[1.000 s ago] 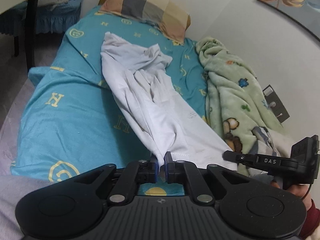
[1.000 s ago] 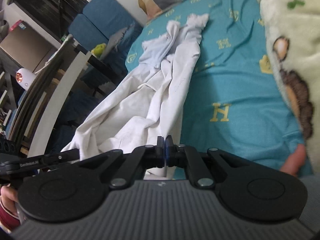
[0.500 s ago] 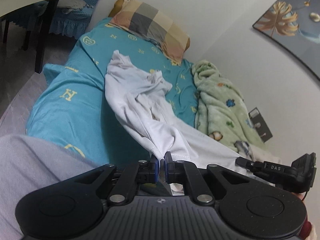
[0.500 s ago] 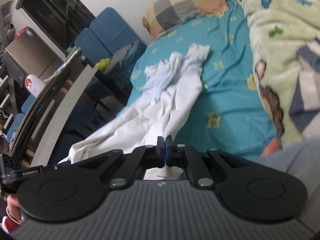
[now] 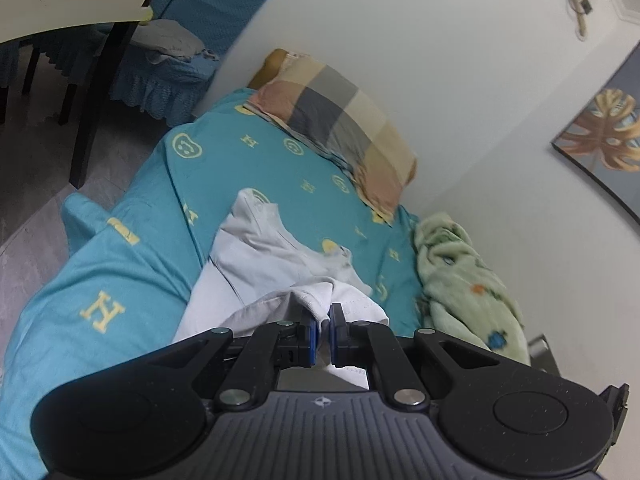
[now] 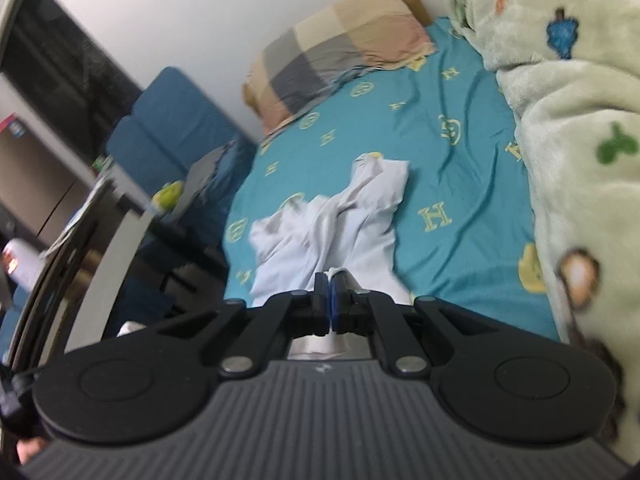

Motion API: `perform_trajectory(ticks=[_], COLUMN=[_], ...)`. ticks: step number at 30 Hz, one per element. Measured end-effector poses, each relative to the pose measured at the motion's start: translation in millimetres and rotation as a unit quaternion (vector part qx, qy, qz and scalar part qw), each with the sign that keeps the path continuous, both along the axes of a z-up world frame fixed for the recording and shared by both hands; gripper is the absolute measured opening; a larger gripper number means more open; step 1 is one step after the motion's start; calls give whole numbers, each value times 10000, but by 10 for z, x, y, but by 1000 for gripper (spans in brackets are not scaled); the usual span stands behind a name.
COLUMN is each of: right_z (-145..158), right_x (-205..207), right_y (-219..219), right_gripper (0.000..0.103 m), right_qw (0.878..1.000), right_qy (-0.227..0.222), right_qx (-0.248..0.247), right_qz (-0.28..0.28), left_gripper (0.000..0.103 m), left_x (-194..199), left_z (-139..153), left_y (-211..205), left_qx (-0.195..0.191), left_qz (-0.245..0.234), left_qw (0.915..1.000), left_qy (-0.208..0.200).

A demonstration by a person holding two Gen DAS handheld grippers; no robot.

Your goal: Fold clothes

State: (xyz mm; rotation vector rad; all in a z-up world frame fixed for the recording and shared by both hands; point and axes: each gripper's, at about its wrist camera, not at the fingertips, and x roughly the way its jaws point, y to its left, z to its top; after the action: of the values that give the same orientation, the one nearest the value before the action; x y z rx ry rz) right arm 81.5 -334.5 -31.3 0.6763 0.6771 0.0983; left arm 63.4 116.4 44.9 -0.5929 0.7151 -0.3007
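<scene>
A white garment (image 5: 272, 264) lies crumpled lengthwise on the teal bedsheet (image 5: 224, 168), its far end toward the pillow. My left gripper (image 5: 323, 320) is shut on a fold of its near hem, which bunches over the blue pads. In the right wrist view the same white garment (image 6: 352, 216) stretches away from me, and my right gripper (image 6: 331, 284) is shut on its near edge, a sliver of white cloth pinched between the pads. Both ends are lifted off the teal bedsheet (image 6: 448, 184).
A checked pillow (image 5: 340, 128) lies at the head of the bed. A green fleece blanket (image 6: 572, 140) is heaped along the wall side. A dark table leg (image 5: 96, 92) and blue chairs (image 6: 168, 128) stand beside the bed. A framed leaf picture (image 5: 604, 140) hangs on the wall.
Both grippers pulled back and up with the garment's near edge, dragging it toward me; the cloth is now more bunched. The other gripper and the grey-clad leg have left both views.
</scene>
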Motion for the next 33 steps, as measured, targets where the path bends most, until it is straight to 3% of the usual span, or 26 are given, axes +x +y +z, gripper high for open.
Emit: perform_trajectory(ticks=[5,8,13,17,24,28,29,31,32,33], right_z=[-426,-678,-1081,-1350,-1442,-1380,-1355,-1297,-1268,-1238], right_x=[558,835,1174,1353,1380,1333,1296,1205,1154,1091], right_y=[-114,-153,-143,-101,-71,-151,-172,-204,-220,-233], right_gripper=[4,4,4,5,7,10,16,40,61,73], right_qw=[9996,9995,9990,9968,9964,9959,9958,9959,9958,9954], right_qy=[31,182,398,724,781,822,801,698,639,568], right_qx=[206,95,-139,-334,-263,-3,57,158,213,273], right_qz=[-181,-225,-175,-62,-204,-370,-430,-557,-627,-717], left_gripper=[6,6,7,7,9,22,28,41,48,52], left_x=[589,860,1237,1412,1483,1443,1420,1352,1288,1214], left_z=[-425,-674,-1103,-1403,-1611,-1566,-1543,-1493,-1461,-1426], left_y=[-3,-21,-116,-136,-103,-45,-37,-20,-13,-12], left_qx=[151,523,1046,1213,1160,963,928,842,778,737], left_qz=[269,316,142,-7,-144,-111,-98,-72,-59,-63], left_qw=[9994,9981,9938,9909,9899,9913,9915,9921,9928,9934], left_qy=[130,122,339,587,801,889,907,925,907,880])
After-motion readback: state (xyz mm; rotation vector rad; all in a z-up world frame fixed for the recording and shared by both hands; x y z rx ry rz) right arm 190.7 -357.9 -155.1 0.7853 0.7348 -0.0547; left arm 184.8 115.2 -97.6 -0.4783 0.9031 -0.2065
